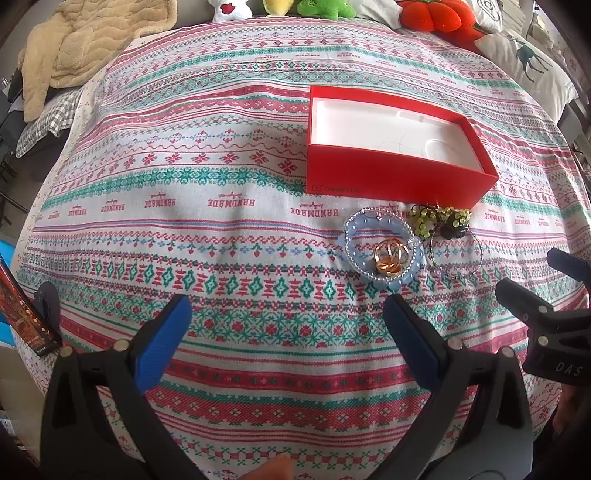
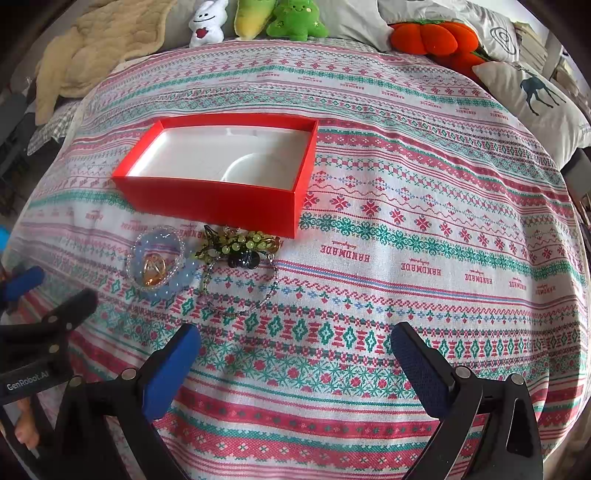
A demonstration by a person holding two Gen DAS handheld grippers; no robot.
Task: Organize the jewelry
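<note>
An open red box (image 1: 391,181) with a white lining sits on the patterned cloth; the right wrist view shows it too (image 2: 221,201). In front of it lies a jewelry pile: a pale blue bead bracelet (image 1: 399,286) around gold rings (image 1: 389,260), yellow-green beads with a dark piece (image 1: 441,221), and a thin chain (image 1: 458,275). The right wrist view shows the bracelet (image 2: 177,284), rings (image 2: 154,275), green beads (image 2: 236,242) and chain (image 2: 236,312). My left gripper (image 1: 288,306) is open and empty, just short of the pile. My right gripper (image 2: 295,338) is open and empty, right of the pile.
Plush toys (image 2: 295,20), an orange pumpkin cushion (image 2: 432,37) and a deer pillow (image 2: 535,99) line the far edge. A beige blanket (image 1: 81,40) lies at the back left. A dark box (image 1: 26,306) sits at the left edge.
</note>
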